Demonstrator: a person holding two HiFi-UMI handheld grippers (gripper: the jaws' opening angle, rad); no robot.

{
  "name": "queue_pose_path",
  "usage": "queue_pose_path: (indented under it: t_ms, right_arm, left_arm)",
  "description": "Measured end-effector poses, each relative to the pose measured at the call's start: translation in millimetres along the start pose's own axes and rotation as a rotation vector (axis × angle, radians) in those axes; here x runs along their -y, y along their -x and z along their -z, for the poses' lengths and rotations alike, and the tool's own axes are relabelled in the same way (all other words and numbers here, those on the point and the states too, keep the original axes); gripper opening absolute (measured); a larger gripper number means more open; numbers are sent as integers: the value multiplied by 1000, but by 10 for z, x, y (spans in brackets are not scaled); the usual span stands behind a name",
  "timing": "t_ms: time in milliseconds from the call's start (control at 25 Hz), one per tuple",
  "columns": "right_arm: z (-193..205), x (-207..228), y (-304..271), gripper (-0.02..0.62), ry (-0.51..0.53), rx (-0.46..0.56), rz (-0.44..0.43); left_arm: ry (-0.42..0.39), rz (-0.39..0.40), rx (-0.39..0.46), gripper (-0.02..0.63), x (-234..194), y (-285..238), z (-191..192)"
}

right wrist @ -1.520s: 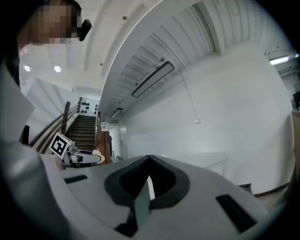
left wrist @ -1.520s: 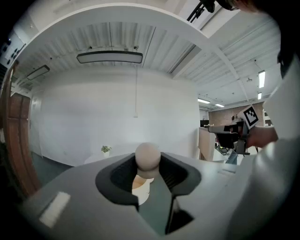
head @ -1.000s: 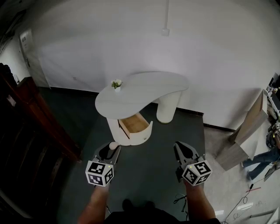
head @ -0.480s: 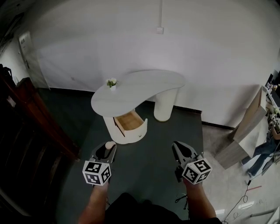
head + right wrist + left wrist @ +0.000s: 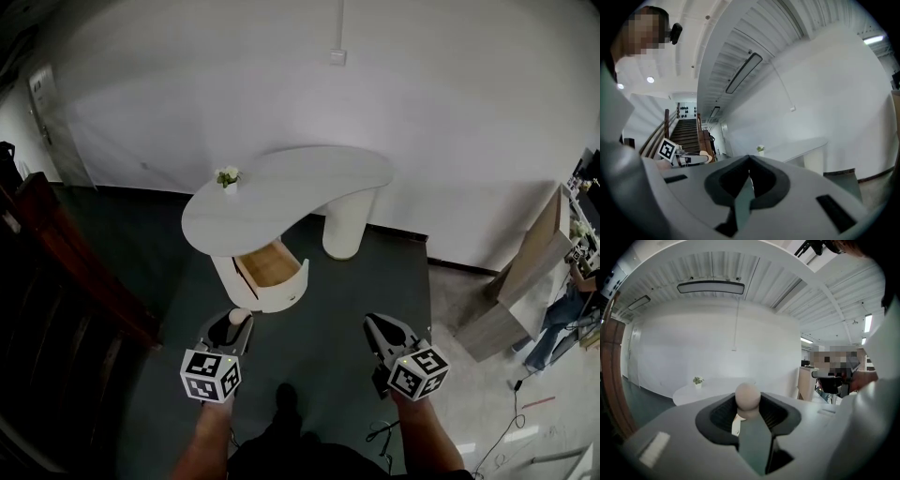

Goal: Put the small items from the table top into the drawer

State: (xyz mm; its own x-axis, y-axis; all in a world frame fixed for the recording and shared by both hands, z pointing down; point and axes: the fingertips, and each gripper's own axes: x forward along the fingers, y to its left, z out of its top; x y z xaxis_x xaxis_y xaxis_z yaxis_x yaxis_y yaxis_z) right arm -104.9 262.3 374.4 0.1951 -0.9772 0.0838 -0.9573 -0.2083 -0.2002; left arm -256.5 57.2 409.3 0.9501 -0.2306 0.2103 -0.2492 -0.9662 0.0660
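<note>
A small beige egg-shaped ball (image 5: 239,317) (image 5: 747,397) sits between the tips of my left gripper (image 5: 233,325) (image 5: 747,405), which is shut on it well short of the table. Ahead stands the white curved table (image 5: 281,192) (image 5: 710,387) (image 5: 799,147). Its wooden drawer (image 5: 269,266) is pulled open under the near edge. My right gripper (image 5: 376,325) (image 5: 749,160) is level with the left one, shut, with nothing between its jaws. In the right gripper view, the left gripper's marker cube (image 5: 668,149) shows at the left.
A small potted plant (image 5: 226,176) (image 5: 697,380) (image 5: 761,149) stands on the table's left end. A dark wooden staircase (image 5: 56,281) runs along the left. A wooden panel (image 5: 525,272) and a person (image 5: 562,319) are at the right. Dark floor (image 5: 319,309) lies between me and the table.
The table has slid left in the head view and looks slightly nearer. Both grippers have moved forward and a little lower; the left one still holds the ball.
</note>
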Motion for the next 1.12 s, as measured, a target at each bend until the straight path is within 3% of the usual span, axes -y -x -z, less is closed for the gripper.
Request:
queue_pose_path:
  t_ms: [520,1120]
  right_arm:
    - [-39,720,-1087,9,-1,-85,34]
    - [-173,796,-2340,9,38,-164,-34]
  left_arm:
    - [39,35,-26,155,-694,-1224,-99]
    - [91,39,-15,155,-1466,-1922,-170]
